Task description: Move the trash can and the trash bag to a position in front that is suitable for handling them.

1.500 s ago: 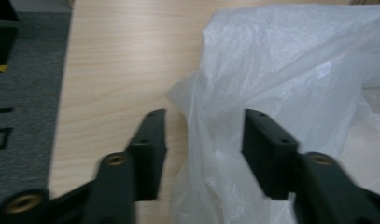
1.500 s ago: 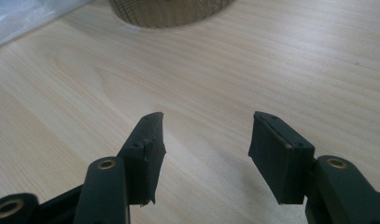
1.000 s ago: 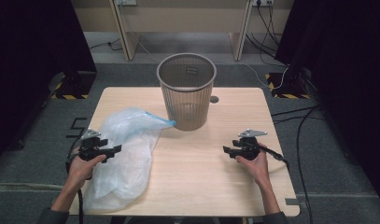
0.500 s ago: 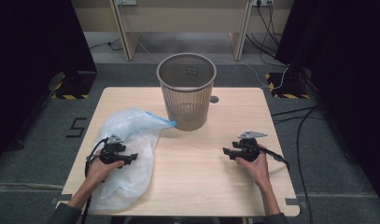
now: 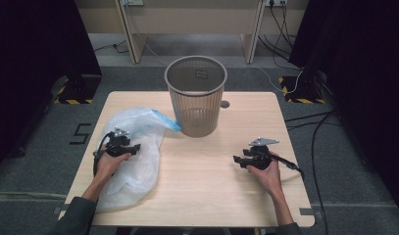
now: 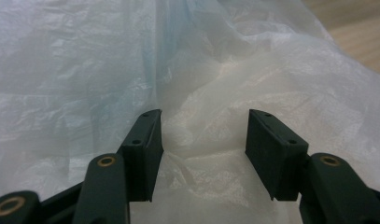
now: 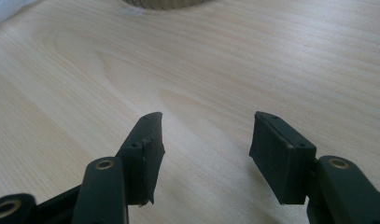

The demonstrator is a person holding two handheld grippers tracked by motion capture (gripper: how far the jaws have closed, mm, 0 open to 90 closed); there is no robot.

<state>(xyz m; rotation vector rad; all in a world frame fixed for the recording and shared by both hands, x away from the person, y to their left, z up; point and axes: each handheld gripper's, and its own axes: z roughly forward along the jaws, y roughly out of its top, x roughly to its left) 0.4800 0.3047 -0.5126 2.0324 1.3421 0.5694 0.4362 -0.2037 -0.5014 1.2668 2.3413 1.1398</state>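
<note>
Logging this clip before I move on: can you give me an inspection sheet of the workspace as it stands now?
Surface: light wooden table, bare between the two hands.
Job's things: crumpled clear plastic bag with a blue edge, lying on the table's left part; mesh wastebasket upright at the far middle, nothing visible inside.
Clutter: nothing seen.
Grippers: left claw over the bag, jaws have just been closing, film between them but pads not pressing; right claw open above bare wood.
Cables: one cable trails from the right claw; more cables on the floor at right.
Surroundings: grey floor, dark screens either side, desk legs behind.
</note>
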